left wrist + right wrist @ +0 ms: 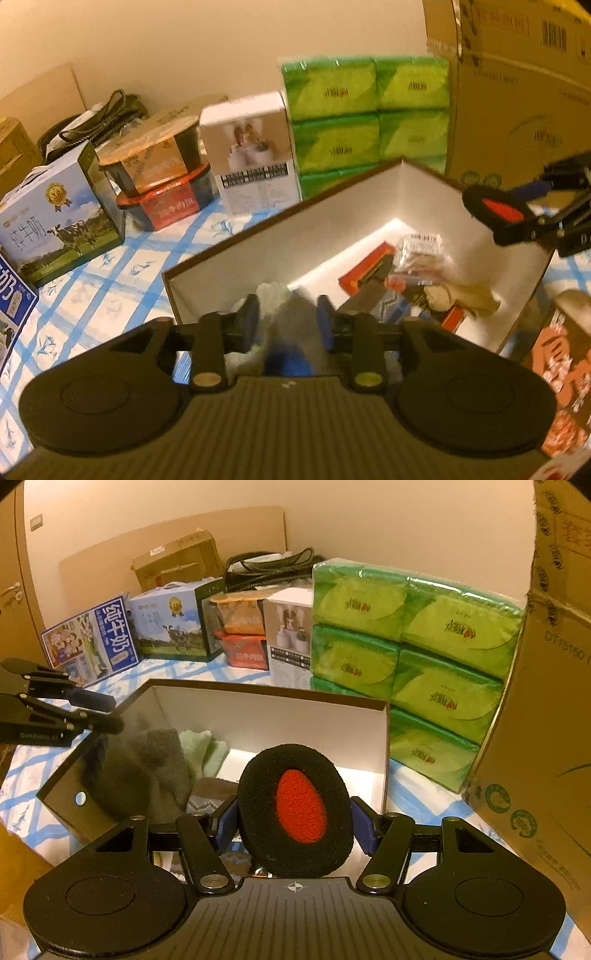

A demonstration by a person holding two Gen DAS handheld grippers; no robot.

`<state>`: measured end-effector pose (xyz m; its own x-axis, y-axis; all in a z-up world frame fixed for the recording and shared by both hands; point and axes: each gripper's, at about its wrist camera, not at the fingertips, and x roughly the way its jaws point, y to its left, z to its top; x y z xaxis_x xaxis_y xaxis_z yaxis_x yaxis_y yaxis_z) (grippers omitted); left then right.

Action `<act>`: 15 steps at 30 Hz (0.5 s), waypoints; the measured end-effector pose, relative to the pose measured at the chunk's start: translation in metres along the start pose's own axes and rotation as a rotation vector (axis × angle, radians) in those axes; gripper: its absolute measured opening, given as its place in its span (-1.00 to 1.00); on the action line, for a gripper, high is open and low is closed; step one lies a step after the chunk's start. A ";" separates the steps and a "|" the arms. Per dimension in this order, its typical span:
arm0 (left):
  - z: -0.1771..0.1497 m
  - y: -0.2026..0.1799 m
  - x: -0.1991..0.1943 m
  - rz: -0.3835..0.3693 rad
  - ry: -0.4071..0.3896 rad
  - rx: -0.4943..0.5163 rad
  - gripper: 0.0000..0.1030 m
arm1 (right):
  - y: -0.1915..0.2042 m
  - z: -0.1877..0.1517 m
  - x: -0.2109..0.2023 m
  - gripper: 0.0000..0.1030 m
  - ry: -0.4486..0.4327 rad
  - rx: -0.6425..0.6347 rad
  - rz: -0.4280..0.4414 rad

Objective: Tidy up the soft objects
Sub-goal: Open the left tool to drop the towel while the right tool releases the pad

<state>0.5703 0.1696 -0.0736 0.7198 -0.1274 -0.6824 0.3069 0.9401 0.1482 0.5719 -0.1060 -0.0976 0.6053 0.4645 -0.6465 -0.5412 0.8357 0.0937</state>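
The right hand-held gripper [294, 827] pinches a fuzzy black earmuff pad with a red oval centre [295, 808], poised over the near rim of the open white-lined cardboard box [266, 716]. The left hand-held gripper [287, 325] clamps a blurred grey soft item [291, 317] above the box's other edge. Grey and pale green knits [155, 768] lie inside, while green tissue packs [413, 657] and a big carton [546, 701] crowd the far and right sides on the blue-checked desk [421, 797].
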 end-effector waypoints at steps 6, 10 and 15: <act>-0.005 -0.004 0.016 0.027 0.056 0.044 -0.26 | 0.000 0.002 0.018 0.22 0.017 -0.010 -0.027; -0.009 -0.002 0.022 0.043 0.075 0.045 -0.26 | -0.003 0.004 0.026 0.25 -0.010 0.009 -0.054; -0.012 0.000 0.025 0.059 0.083 0.041 -0.17 | -0.006 0.012 0.029 0.43 -0.041 0.035 -0.057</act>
<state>0.5806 0.1701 -0.0994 0.6837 -0.0442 -0.7284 0.2923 0.9312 0.2179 0.5994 -0.0938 -0.1083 0.6584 0.4270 -0.6199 -0.4849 0.8705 0.0846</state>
